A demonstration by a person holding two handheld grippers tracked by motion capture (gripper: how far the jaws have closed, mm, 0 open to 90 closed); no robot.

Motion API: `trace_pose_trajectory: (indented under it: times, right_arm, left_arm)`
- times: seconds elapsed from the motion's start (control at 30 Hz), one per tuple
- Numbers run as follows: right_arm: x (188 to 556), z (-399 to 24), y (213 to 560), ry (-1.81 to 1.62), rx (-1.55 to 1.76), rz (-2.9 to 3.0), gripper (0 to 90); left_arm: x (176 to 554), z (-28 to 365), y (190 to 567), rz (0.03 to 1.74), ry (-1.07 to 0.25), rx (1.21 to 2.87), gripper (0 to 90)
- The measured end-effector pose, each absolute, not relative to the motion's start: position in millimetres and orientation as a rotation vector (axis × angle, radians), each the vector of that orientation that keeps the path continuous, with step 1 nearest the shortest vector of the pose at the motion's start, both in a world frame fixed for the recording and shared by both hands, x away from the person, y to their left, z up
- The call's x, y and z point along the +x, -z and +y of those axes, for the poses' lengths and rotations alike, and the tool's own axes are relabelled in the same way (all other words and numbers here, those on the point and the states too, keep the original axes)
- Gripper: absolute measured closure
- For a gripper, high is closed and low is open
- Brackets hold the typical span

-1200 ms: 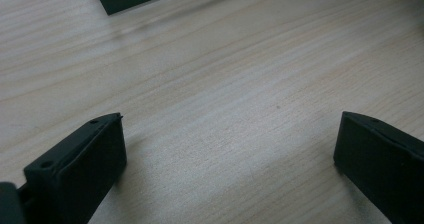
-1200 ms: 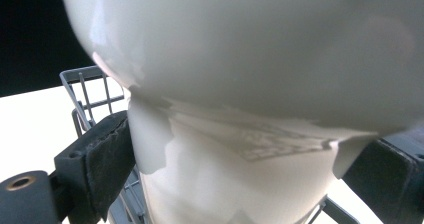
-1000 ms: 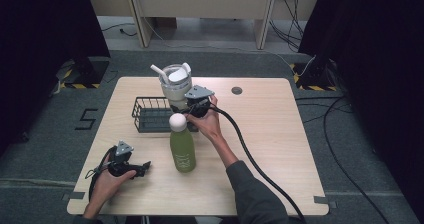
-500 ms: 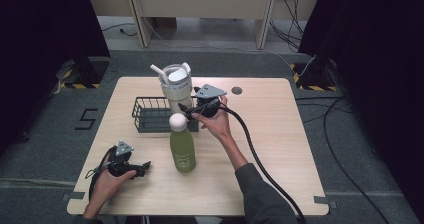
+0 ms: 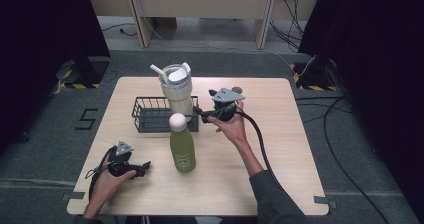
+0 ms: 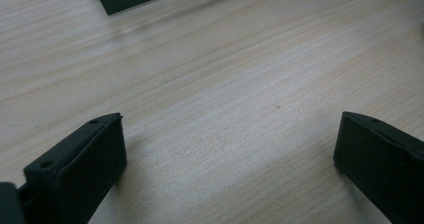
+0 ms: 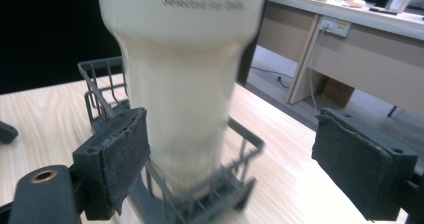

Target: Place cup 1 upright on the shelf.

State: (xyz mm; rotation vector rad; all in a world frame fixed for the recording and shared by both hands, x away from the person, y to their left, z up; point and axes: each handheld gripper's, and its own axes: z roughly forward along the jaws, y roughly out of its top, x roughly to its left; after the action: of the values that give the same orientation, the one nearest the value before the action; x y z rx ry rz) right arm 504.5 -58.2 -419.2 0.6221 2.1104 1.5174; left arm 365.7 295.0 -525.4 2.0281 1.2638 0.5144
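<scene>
- High view: a cream tumbler (image 5: 176,91) with a straw lid stands upright inside a black wire basket (image 5: 150,115) toward the far side of the worktop (image 5: 280,149). I judge that the basket is there to stop it sliding.
- The right gripper (image 5: 200,113) is held level at the basket's right end and points at the tumbler's lower body, which suggests a side grasp is being lined up.
- A green bottle (image 5: 182,146) with a white cap stands just in front of the basket, apart from both grippers.
- The left gripper (image 5: 145,168) lies low on the near left of the worktop, well away from the tumbler, seemingly parked.
- Left gripper view: the left gripper (image 6: 227,149) has its jaws spread wide with bare wood between them, which the high view is too small to settle.
- A dark edge crosses the top. I cannot tell what it belongs to.
- Right gripper view: the right gripper (image 7: 230,164) is spread wide and pinches nothing.
- The tumbler (image 7: 185,84) rises close ahead, off-centre toward one pad and not touching either.
- This view adds the basket's wire rim (image 7: 100,84) around the tumbler's narrow foot, and printed lettering high on its wall.
</scene>
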Motion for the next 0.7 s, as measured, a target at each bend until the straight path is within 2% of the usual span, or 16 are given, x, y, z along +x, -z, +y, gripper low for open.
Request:
trace_pose_trajectory:
  times: [0.7]
  right_arm:
    - [463.2, -141.9, 431.5, -1.483, 0.731, 2.027, 15.0]
  left_arm:
    - [365.7, 294.9, 525.6, 1.265, -0.515, 2.025, 0.0]
